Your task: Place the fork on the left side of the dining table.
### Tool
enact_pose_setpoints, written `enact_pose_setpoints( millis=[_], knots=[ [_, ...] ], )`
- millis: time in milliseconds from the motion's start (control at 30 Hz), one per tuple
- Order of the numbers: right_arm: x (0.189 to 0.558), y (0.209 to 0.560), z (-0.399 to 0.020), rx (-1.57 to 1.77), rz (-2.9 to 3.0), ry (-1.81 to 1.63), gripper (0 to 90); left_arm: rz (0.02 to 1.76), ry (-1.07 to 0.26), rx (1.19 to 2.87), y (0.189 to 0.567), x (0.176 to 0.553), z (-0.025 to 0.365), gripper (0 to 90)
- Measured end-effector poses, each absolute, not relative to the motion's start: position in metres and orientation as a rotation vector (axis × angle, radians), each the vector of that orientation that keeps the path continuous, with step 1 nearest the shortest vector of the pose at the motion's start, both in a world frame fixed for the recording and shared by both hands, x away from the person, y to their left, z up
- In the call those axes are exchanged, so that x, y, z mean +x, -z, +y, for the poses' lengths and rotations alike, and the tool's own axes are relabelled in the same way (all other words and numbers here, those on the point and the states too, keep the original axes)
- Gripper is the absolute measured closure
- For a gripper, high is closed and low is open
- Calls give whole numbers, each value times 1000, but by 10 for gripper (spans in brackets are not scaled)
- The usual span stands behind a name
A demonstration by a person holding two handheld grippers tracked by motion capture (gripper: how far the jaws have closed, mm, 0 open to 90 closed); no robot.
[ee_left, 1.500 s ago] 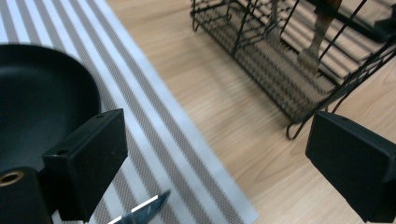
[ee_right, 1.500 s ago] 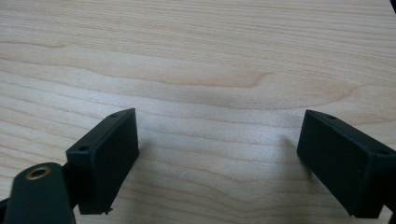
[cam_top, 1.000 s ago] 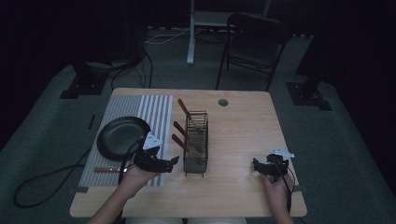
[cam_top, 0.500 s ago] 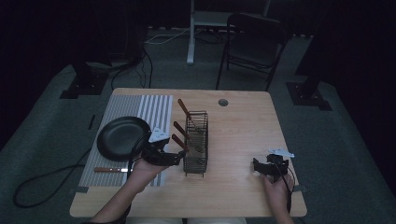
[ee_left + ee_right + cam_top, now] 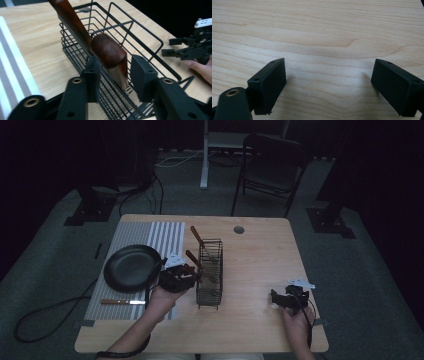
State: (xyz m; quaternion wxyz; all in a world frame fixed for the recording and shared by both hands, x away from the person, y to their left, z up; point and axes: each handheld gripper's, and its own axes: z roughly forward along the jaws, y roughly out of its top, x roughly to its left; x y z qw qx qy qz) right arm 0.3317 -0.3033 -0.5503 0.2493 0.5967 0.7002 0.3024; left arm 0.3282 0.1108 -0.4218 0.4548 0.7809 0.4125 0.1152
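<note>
Left gripper view: the left gripper has just been closing its jaws around the near wooden handle; the left pad touches it, a gap remains on the right, so the hold looks incomplete. The utensil stands in the wire basket at mid-table, just right of the striped mat. Its long axis is tilted, handle up and leaning left, working end down in the basket. Risks, as judged: an off-centre pinch could let the rounded handle slip, or a lift could drag the basket. The right gripper stands wide and empty over bare table.
</note>
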Motion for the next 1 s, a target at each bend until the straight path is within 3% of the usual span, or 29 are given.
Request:
enact_pose_setpoints(
  millis=[133, 367, 1000],
  knots=[
    [332, 550, -303, 1625, 1908, -824, 123, 1005, -241, 1916, 424, 327, 114, 704],
    [332, 550, -303, 1624, 1908, -824, 123, 991, -156, 1885, 424, 327, 116, 750],
    [332, 550, -303, 1626, 1907, -824, 123, 935, -288, 1871, 397, 315, 121, 771]
  ],
)
